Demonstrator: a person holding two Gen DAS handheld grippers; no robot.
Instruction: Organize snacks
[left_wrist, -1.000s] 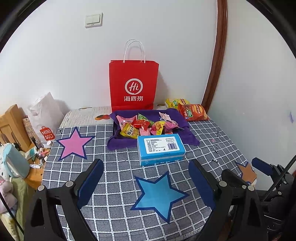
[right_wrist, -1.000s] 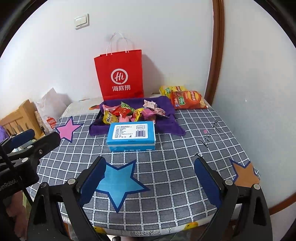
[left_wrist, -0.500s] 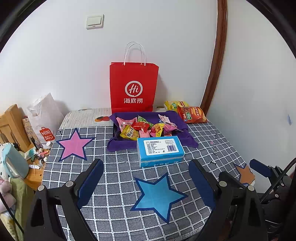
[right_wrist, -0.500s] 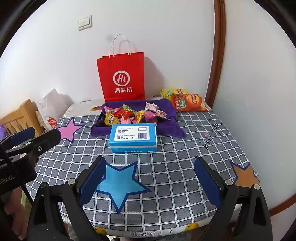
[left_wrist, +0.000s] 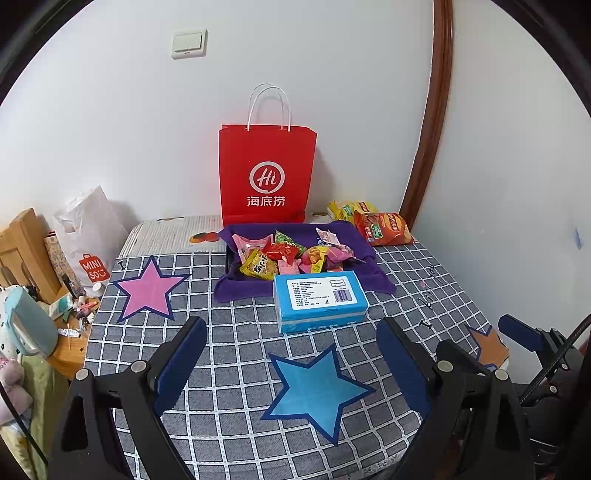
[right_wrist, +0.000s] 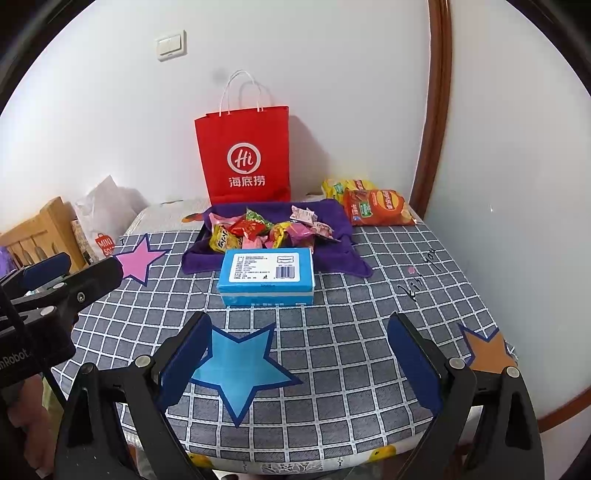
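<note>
At mid-frame on the checked worktop (left_wrist: 229, 369), a blue box (left_wrist: 319, 301) fronts the snack tray (left_wrist: 291, 254), both the left gripper (left_wrist: 291, 365) and right gripper (right_wrist: 299, 362) released, empty.

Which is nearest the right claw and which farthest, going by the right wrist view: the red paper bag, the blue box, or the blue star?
From the right claw:
1. Blue star, between its fingers, toward the left one.
2. Blue box, ahead at mid-table.
3. Red paper bag, standing against the back wall.
</note>
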